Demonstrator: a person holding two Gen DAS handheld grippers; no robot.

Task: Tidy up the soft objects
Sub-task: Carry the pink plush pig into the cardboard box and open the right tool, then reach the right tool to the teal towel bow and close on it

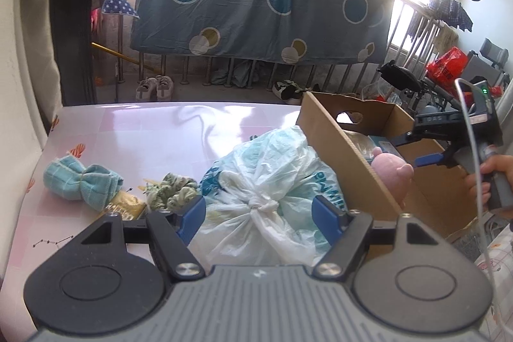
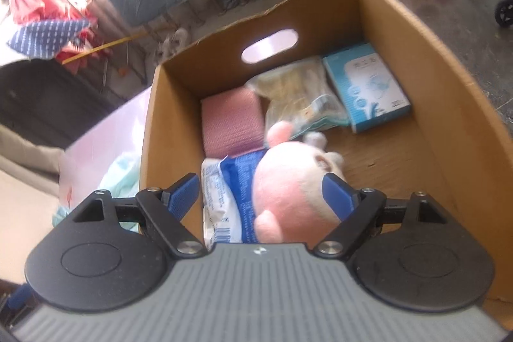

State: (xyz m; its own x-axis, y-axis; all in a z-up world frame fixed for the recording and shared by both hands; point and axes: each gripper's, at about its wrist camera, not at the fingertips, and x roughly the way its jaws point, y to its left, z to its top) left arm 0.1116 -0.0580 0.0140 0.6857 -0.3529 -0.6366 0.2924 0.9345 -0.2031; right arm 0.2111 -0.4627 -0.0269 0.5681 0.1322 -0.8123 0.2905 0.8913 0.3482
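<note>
A knotted white plastic bag [image 1: 266, 181] lies on the pink table [image 1: 144, 130]. My left gripper [image 1: 258, 210] is open, one blue finger on each side of the bag's knot. To the bag's left lie a teal towel bundle [image 1: 83, 181] and a green patterned cloth [image 1: 170, 191]. A cardboard box [image 1: 340, 149] stands at the right, with a pink plush toy [image 1: 392, 169] inside. In the right wrist view my right gripper [image 2: 258, 185] is open just above that plush toy [image 2: 288, 188]. The toy rests on a blue-and-white packet [image 2: 224, 191].
The cardboard box [image 2: 433, 69] also holds a folded pink cloth [image 2: 231, 124], a clear bag of soft items [image 2: 298, 95] and a blue carton [image 2: 365, 92]. A gold packet [image 1: 125, 207] lies by the towel. A person's hand [image 1: 490, 178] holds the right gripper [image 1: 407, 151].
</note>
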